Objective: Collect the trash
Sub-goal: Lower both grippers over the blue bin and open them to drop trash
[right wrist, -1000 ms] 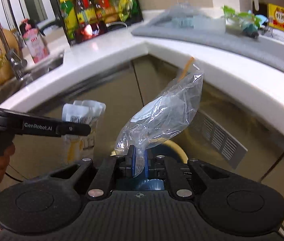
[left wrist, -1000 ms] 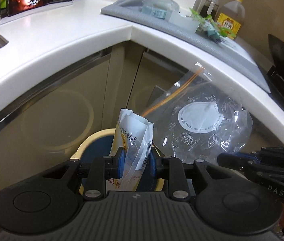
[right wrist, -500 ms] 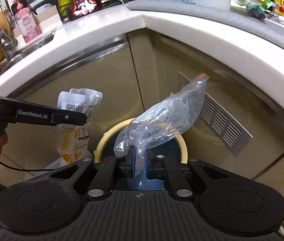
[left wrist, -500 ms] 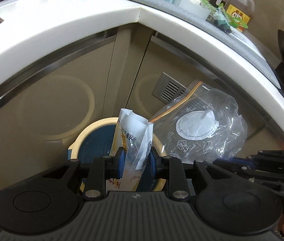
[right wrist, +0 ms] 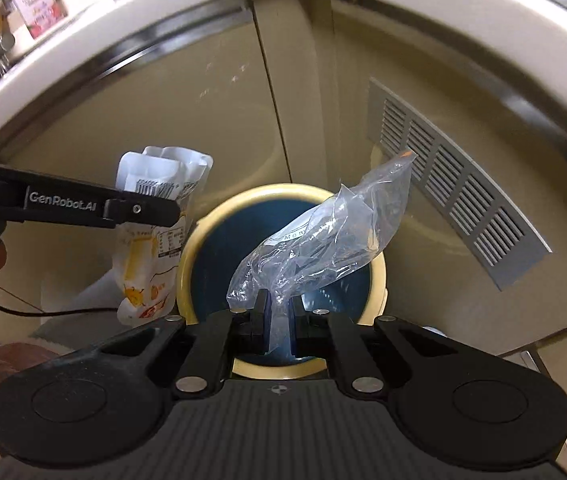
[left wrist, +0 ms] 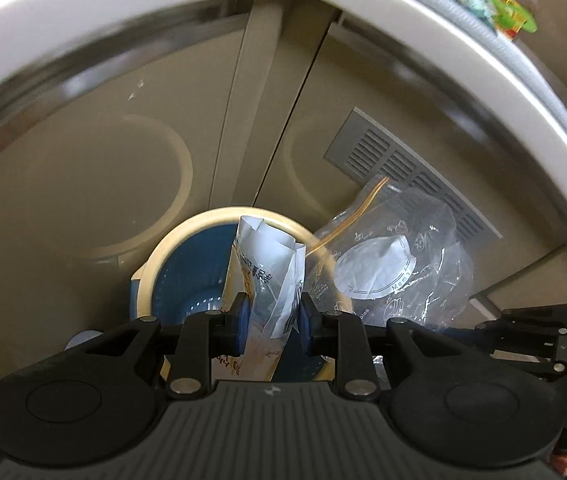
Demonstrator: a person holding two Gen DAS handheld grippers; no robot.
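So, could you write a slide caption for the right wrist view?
Right gripper holding a clear plastic bag above the blue bin, left gripper alongside with a snack pouch.

The left gripper [left wrist: 271, 322] is hiding the snack pouch's [left wrist: 261, 276] lower half; print on the clear bag [right wrist: 323, 240] is staying unreadably small.

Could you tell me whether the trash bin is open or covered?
Open: the trash bin shows its blue inside, no lid.
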